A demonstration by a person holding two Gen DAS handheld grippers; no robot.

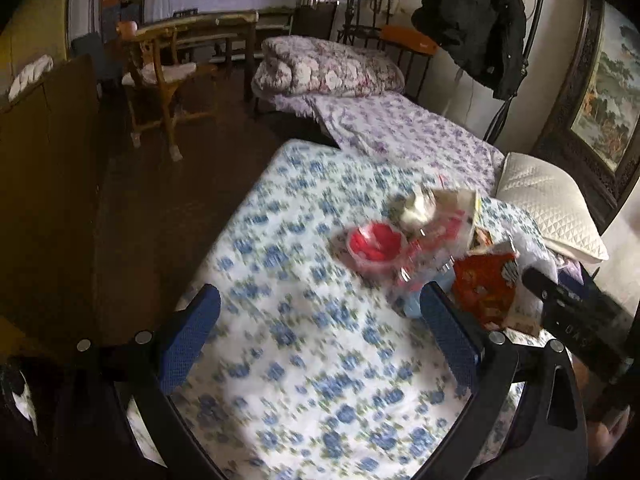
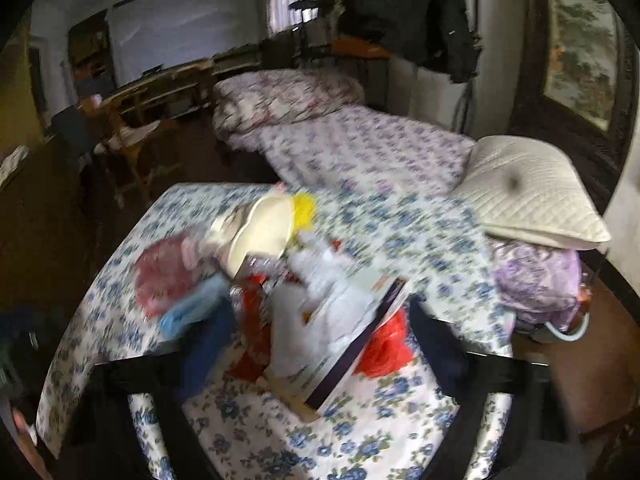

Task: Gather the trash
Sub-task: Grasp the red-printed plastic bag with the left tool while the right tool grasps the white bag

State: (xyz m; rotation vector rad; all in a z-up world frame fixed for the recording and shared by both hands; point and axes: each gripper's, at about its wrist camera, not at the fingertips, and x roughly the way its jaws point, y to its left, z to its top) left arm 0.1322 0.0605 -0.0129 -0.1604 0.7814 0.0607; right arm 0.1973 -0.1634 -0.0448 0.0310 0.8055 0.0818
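Left wrist view: camera behind its own blue-padded tongs, the left gripper [image 1: 320, 336], angled down over a blue-flowered bedsheet [image 1: 288, 344]. The trash pile [image 1: 424, 248] lies beyond and right of the tongs' tips, near. Far field: wooden chair [image 1: 160, 80], folded quilt [image 1: 328, 68], dark coat [image 1: 476, 20].

Right wrist view: camera behind the right gripper [image 2: 320, 344], angled down, closer in; trash pile [image 2: 288, 280] directly between and ahead of the tongs, blurred.

Shared: sheet, pile, quilt, white pillow [image 2: 532, 196], framed painting [image 1: 612, 96].
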